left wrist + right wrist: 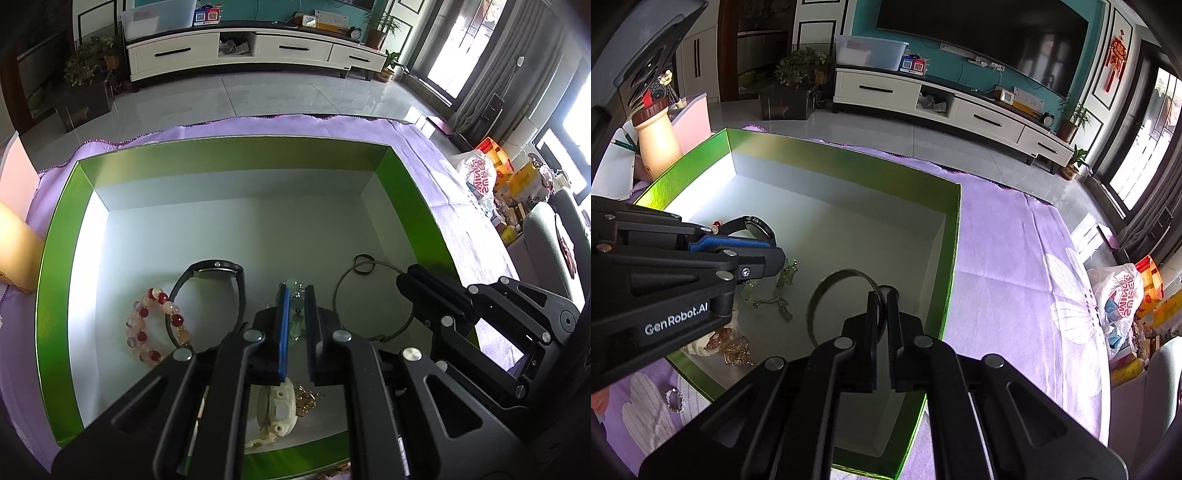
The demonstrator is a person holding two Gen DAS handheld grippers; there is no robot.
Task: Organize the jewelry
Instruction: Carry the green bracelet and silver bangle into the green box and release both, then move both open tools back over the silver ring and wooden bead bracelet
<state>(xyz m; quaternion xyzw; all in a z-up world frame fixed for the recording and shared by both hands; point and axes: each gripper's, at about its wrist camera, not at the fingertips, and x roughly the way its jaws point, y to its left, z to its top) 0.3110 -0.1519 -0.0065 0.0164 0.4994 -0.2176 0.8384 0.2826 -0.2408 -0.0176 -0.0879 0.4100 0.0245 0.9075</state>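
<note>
A green box [55, 258] with a white inside sits on a purple cloth. In it lie a black watch [216, 273], a red and pink bead bracelet [147, 325], a cream watch [275, 410] and gold pieces [304, 398]. My left gripper [297, 295] is shut on a pale green bead bracelet [295, 310] low inside the box. My right gripper [881, 299] is shut on a thin metal bangle [827, 295] with a small dark ring, just right of the left gripper [775, 262].
A small silver ring [675, 399] lies on the purple cloth [1015, 277] outside the box's near left corner. A tan holder [659, 142] and a pink box [692, 118] stand left of the green box [849, 158]. Floor and a TV cabinet lie beyond the table.
</note>
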